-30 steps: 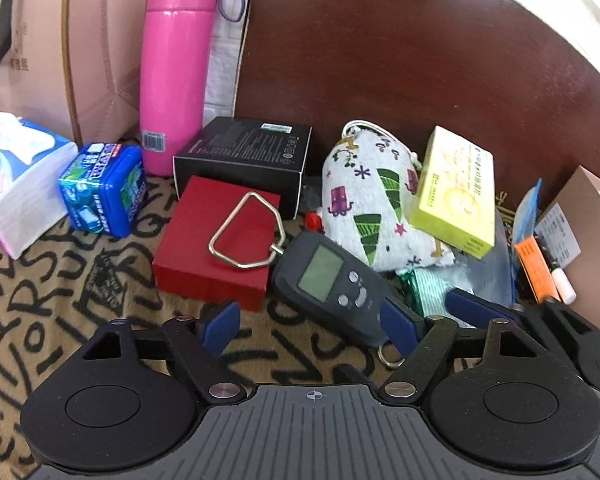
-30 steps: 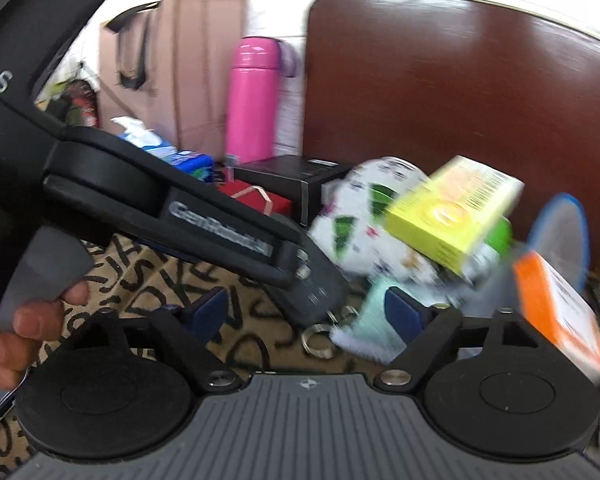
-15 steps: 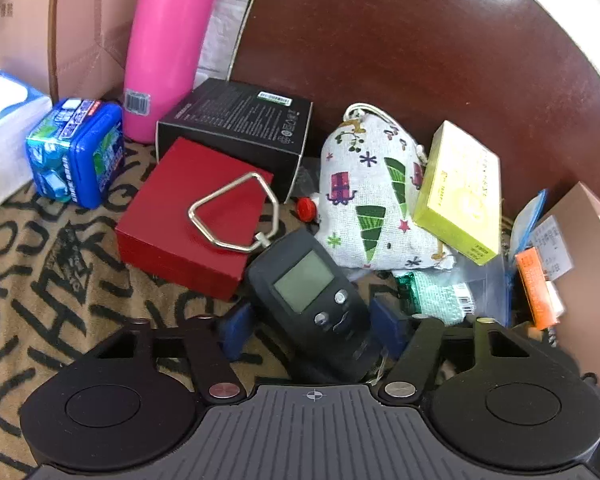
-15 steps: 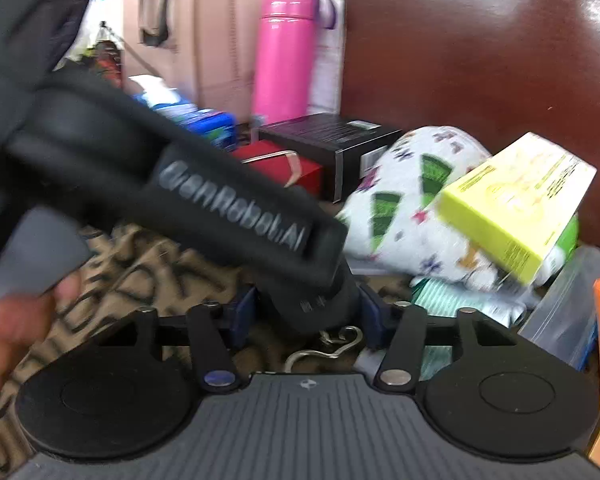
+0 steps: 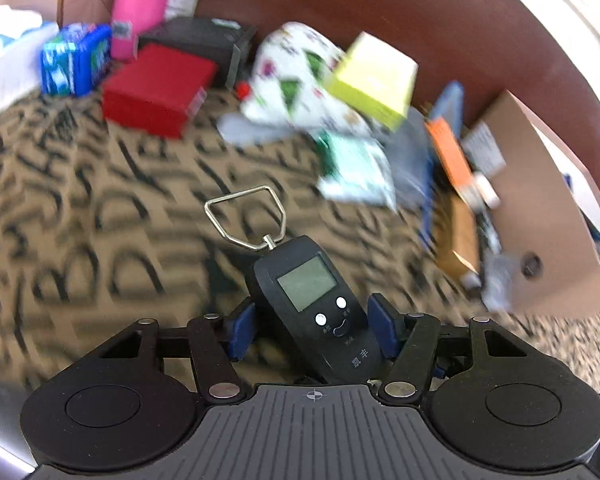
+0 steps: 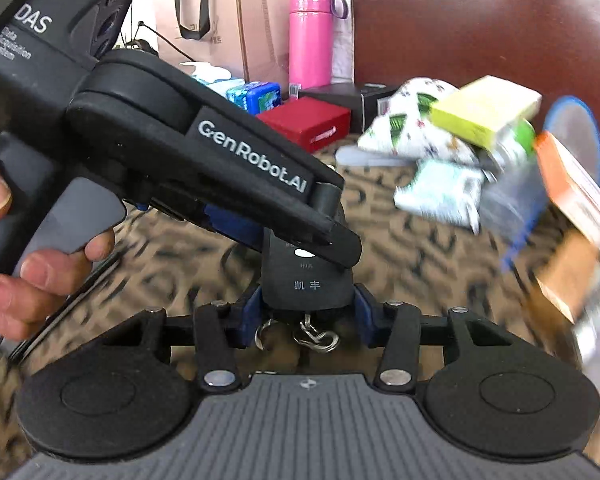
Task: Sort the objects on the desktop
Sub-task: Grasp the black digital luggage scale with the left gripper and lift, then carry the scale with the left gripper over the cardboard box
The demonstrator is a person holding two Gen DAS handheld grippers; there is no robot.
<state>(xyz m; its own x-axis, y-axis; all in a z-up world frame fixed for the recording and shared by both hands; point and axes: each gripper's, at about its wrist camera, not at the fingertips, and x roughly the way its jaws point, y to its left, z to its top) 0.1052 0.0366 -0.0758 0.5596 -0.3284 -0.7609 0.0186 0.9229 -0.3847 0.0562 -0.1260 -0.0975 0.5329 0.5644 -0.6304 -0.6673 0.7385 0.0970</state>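
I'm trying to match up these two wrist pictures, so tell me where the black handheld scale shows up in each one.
Left wrist: the black handheld scale sits low centre, screen up, between the left gripper fingers, metal loop pointing away.
Right wrist: its lower end is low centre between the right gripper fingers, its top hidden under the other gripper.
Shared landmark: the red box, upper left in the left view, above centre in the right.
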